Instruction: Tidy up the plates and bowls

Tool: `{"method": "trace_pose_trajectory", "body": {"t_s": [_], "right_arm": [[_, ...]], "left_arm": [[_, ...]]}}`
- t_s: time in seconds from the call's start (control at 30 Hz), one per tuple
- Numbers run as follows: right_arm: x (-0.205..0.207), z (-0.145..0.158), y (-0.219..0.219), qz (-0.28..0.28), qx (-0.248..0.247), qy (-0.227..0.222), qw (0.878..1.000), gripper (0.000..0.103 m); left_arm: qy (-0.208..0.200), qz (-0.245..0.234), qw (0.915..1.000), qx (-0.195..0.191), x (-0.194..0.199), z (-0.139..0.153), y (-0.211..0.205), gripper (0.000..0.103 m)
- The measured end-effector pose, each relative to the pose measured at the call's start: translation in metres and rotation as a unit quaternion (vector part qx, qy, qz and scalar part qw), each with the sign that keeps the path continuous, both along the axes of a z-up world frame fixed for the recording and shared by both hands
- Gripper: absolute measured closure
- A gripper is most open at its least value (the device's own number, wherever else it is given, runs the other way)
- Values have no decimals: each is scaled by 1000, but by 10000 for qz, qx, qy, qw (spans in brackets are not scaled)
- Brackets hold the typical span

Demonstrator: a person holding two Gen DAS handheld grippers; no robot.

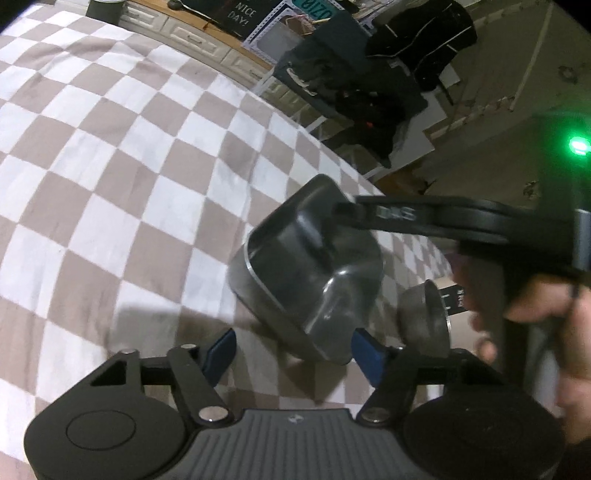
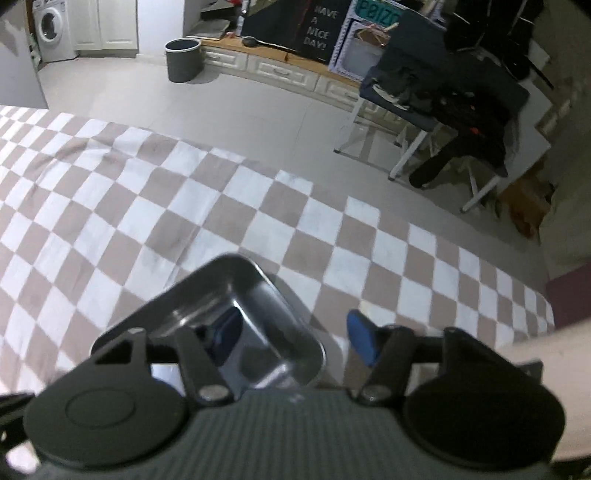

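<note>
- While my right gripper [image 2: 291,338] stands spread around the square metal dish [image 2: 236,317], unclenched, nothing looks stacked.
- My left gripper [image 1: 291,349] gapes, near that dish; a round bowl [image 1: 424,317] waits beside it.

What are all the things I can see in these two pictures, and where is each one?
Square metal tray: one, dark grey, tilted above the checkered cloth, right gripper's finger inside its rim.
Small round metal bowl: one, grey, on its side just right of the tray.
Checkered cloth: one, brown and white, spread under everything.
Bin: one, dark grey, on the floor by the white cabinets.
Washing machine: one, white, far left corner.
Sign reading "Have a nice day": one, black, on the wooden counter.
Left gripper: blue pads, open, nothing between them.
Right gripper: blue pads, straddling the tray's rim.
</note>
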State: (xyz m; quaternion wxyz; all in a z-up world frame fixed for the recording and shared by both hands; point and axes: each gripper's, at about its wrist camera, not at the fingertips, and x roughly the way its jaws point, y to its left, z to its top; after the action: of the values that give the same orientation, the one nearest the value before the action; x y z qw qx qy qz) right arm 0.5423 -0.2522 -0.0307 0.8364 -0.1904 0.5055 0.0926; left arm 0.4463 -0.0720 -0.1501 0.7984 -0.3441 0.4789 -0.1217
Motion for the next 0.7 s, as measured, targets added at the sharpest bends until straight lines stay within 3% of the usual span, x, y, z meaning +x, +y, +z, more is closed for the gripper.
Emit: {"method": "trace_pose_trajectory", "body": {"t_s": [0.13,0.2,0.47,0.57,0.63,0.7], "right_arm": [[12,-12,5,130,32,95,9999,55],[12,-15,4,236,68,197,9995,67],[7,-14,-13,254,148,424,9987,84],[-8,-10,-19,246,122,485,9984,89],[-19,-9,-24,222,162,503,9984,90],[-29,-8,-29,189,289,511,9981,92]], "left_arm": [[-103,-3,9998,-168,4,3,3,49],[-157,-23,9997,-183,7,4,4,51],[-173,-142,9997,87,9,1,8,59],[-154,-124,9996,181,9,0,13,70],[-140,-178,9990,375,9,1,15,83],[-153,-209,9987,445,7,2,18,85]]}}
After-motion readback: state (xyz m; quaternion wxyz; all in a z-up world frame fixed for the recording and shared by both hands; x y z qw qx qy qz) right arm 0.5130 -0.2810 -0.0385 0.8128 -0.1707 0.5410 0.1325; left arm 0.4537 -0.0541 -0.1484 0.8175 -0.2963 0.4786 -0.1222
